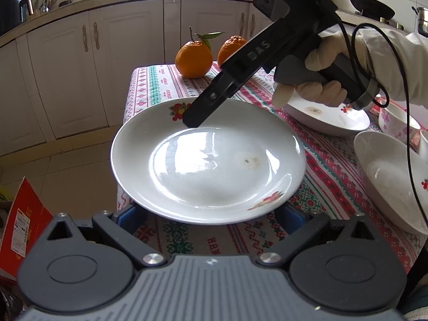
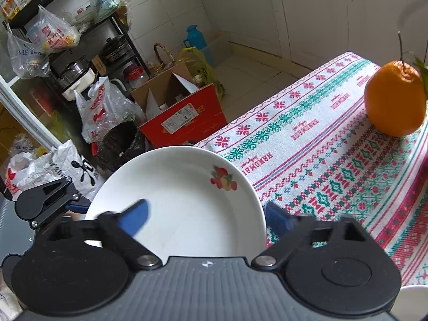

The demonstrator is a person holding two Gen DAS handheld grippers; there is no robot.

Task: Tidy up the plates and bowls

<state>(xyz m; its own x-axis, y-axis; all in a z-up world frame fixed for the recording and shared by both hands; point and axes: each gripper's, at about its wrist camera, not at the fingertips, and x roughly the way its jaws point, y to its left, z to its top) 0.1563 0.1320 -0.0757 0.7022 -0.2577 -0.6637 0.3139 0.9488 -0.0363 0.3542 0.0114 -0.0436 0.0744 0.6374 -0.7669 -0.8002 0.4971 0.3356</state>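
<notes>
A white plate [image 1: 208, 160] with fruit prints lies at the left end of the table, its rim past the table's edge. My left gripper [image 1: 210, 214] is open, its blue pads wide apart and tucked beneath the plate's near rim; whether the plate rests on them I cannot tell. One of its fingers [image 2: 77, 208] shows at the plate's left side. My right gripper [image 2: 207, 218] is open over the same plate [image 2: 182, 200], one pad above the inside, the other outside the rim, neither pressing. A gloved hand [image 1: 315, 91] holds this gripper [image 1: 192, 119] at the far rim.
Two oranges [image 1: 194, 58] [image 1: 230, 49] stand at the table's far end. To the right are a second plate [image 1: 329, 117], a pink-flowered bowl [image 1: 396, 123] and a third plate [image 1: 388, 182]. The patterned tablecloth [image 2: 321, 139] covers the table. A red box [image 2: 184, 117] and bags crowd the floor.
</notes>
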